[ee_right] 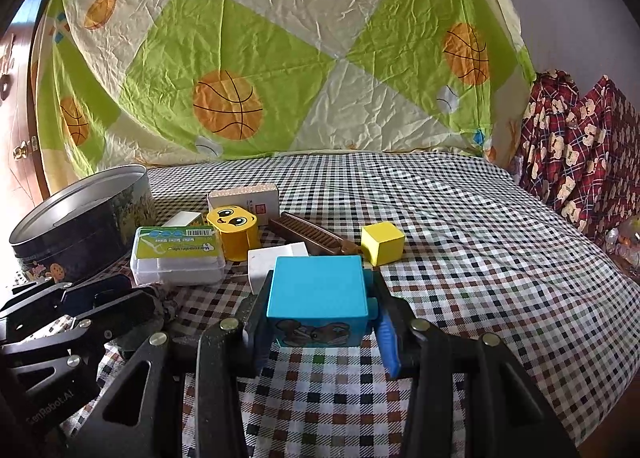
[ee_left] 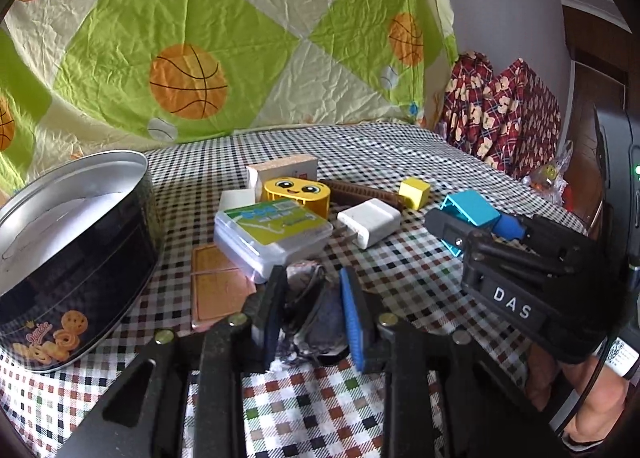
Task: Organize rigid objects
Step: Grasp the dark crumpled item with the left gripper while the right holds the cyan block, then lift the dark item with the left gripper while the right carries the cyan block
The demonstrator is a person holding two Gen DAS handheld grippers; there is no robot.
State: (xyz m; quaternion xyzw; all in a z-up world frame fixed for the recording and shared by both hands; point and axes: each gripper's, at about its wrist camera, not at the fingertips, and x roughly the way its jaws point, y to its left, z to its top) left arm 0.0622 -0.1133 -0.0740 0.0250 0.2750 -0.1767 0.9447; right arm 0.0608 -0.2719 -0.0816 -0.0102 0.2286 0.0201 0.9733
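Currently the round tin (ee_left: 76, 242) sits left of the left gripper (ee_left: 310, 314), whose jaws are nearly closed on a dark crumpled item (ee_left: 316, 310). Just ahead of it: clear box (ee_left: 272, 234), yellow face box (ee_left: 298, 194), white charger (ee_left: 368, 222). Farther right, the right gripper (ee_right: 320, 310) clamps the blue box (ee_right: 318, 290); yellow cube (ee_right: 382, 244) lies ahead-right of it.

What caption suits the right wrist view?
Right hand-held gripper clamps a blue box above the checkered cloth, clutter and tin beyond.
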